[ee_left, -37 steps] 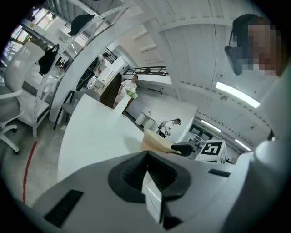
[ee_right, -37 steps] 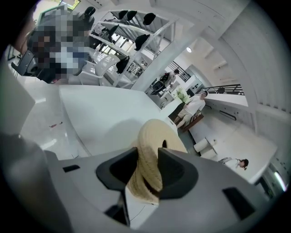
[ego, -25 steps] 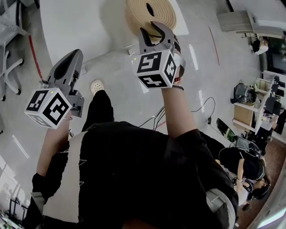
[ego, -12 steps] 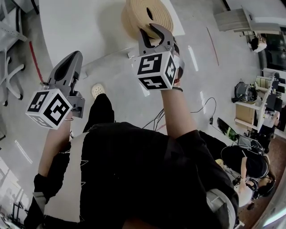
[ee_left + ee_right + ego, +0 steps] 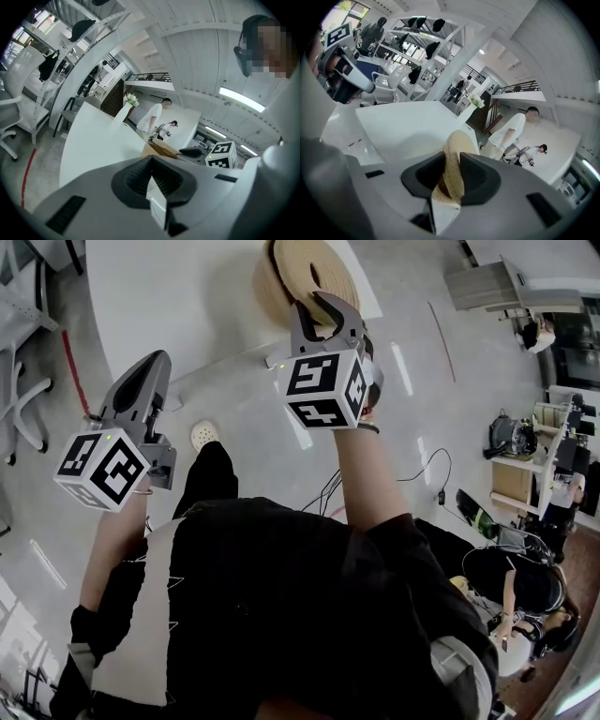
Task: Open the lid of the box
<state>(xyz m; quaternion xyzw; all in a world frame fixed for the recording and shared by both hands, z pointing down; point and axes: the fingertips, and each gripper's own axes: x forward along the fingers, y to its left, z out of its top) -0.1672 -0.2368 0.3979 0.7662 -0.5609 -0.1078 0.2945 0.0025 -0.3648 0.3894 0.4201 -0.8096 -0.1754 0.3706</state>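
Over the box (image 5: pixel 264 289), the lid (image 5: pixel 314 268) has just been clamped by the closing right gripper (image 5: pixel 319 306) and tipped up: opening judged begun. Left gripper (image 5: pixel 153 367) is held clenched, empty.

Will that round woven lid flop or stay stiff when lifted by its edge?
The woven lid probably stays stiff: it looks round and unbent though the right gripper, jaws having just been closing, pinches only its rim. Likely light for its size. Its ribbed weave should resist slipping.
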